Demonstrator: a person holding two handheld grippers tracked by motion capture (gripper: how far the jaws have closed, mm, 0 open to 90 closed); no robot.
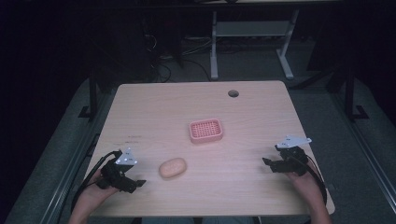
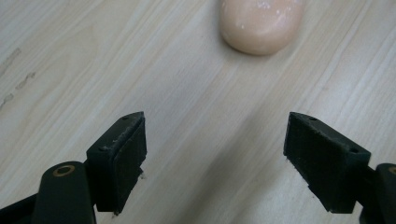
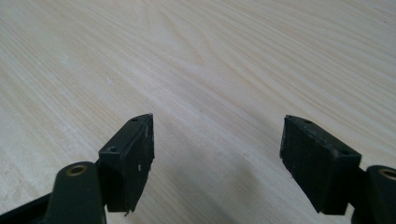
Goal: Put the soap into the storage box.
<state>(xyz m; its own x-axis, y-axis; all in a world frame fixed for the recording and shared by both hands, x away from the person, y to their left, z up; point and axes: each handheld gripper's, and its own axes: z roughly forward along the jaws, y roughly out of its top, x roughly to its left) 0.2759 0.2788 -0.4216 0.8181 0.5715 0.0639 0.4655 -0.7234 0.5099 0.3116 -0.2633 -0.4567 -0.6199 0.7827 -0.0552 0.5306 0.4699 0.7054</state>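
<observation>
Right, quick status as I read it from here:

Soap: the soap (image 1: 173, 168) lies flat on the table (image 1: 154, 107), on the near side of the soap dish and a bit to its left, well apart from it. In the left gripper view it sits straight ahead of the jaws (image 2: 261, 23), so I judge it's next to be picked.

Soap dish: pink slotted soap dish (image 1: 206, 130) near the table's middle, nothing in it; prob. the drop-off spot, hence it's parked within easy reach of both hands.

Left gripper: left gripper (image 1: 138, 183) sits near the soap, on its left, not touching. Jaws wide apart, holding nothing; I'd say held open and aimed that way to straddle the bar.

Right gripper: right gripper (image 1: 264, 161) is well to the right of the soap dish and nearer me, jaws apart, empty, w/ bare wood under them (image 3: 217, 158). Looks parked out of the way, poss. to steady the dish later.
</observation>
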